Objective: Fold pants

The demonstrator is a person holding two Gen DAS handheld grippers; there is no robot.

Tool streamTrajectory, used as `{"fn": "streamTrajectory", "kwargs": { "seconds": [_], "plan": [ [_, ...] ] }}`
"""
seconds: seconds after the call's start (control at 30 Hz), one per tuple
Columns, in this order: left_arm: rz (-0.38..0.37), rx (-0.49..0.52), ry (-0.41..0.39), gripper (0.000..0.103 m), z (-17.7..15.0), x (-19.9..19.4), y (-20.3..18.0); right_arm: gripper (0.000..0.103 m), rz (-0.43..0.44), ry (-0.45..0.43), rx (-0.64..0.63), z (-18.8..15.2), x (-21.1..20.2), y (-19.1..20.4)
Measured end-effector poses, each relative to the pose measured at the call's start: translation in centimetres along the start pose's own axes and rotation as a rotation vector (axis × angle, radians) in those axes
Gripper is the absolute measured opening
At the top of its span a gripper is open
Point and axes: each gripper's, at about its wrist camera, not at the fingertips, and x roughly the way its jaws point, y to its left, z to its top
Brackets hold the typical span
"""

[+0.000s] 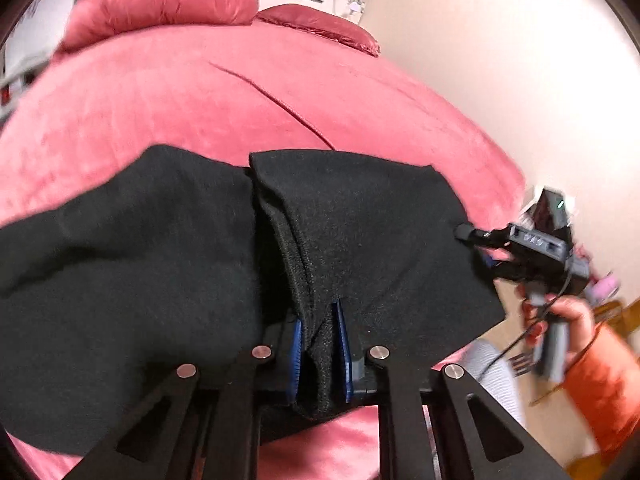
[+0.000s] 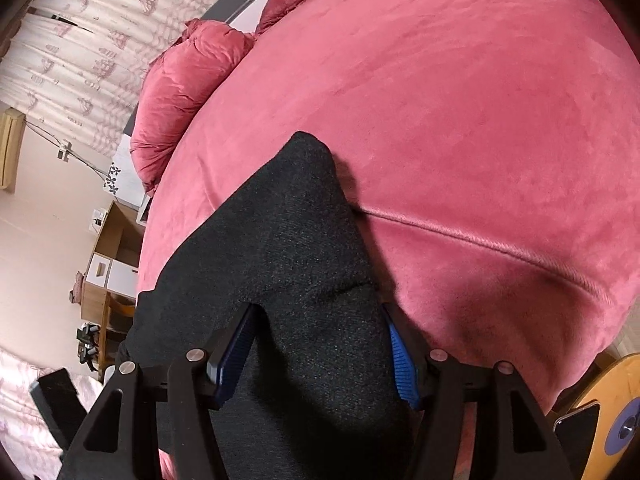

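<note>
Black pants [image 1: 160,260] lie spread across a pink velvet bed [image 1: 200,92]. My left gripper [image 1: 318,314] is shut on a bunched fold of the pants, which its blue pads [image 1: 297,344] pinch from both sides. At the cloth's right corner, a hand [image 1: 572,312] in an orange sleeve holds my right gripper [image 1: 474,246]. One of its fingers is above the cloth edge and one below, with a gap showing. In the right wrist view the pants [image 2: 296,220] run between the wide-apart fingers of the right gripper [image 2: 318,308] and drape over the left one.
A bunched pink duvet [image 2: 180,80] and a pink pillow [image 1: 320,24] lie at the bed's head. A wooden desk [image 2: 108,240] stands beside the bed [image 2: 480,120], and a round wooden seat [image 2: 612,392] sits at its near right corner. A seam [image 2: 480,240] crosses the cover.
</note>
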Motion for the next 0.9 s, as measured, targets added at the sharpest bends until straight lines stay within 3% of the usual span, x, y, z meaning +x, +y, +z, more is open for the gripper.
{"fn": "streamTrajectory", "kwargs": {
  "seconds": [0.13,0.27,0.33,0.7,0.9],
  "plan": [
    [0.065,0.008,0.096,0.021,-0.9,3.3,0.6,0.064,-0.002,0.010,-0.014,-0.3,0.4,-0.3],
    [0.119,-0.001,0.072,0.050,-1.2,3.1,0.5,0.064,0.012,0.015,0.008,-0.1,0.7,-0.8],
    [0.114,-0.025,0.073,0.056,-1.4,2.7,1.3,0.064,0.015,0.024,0.005,0.0,0.7,-0.8],
    [0.123,-0.055,0.068,0.075,-2.7,0.6,3.6,0.064,0.010,0.040,0.054,0.1,0.9,-0.5],
    [0.118,-0.091,0.059,0.079,-3.0,-0.9,6.0,0.036,-0.039,0.079,0.017,-0.1,0.7,1.2]
  ]
}}
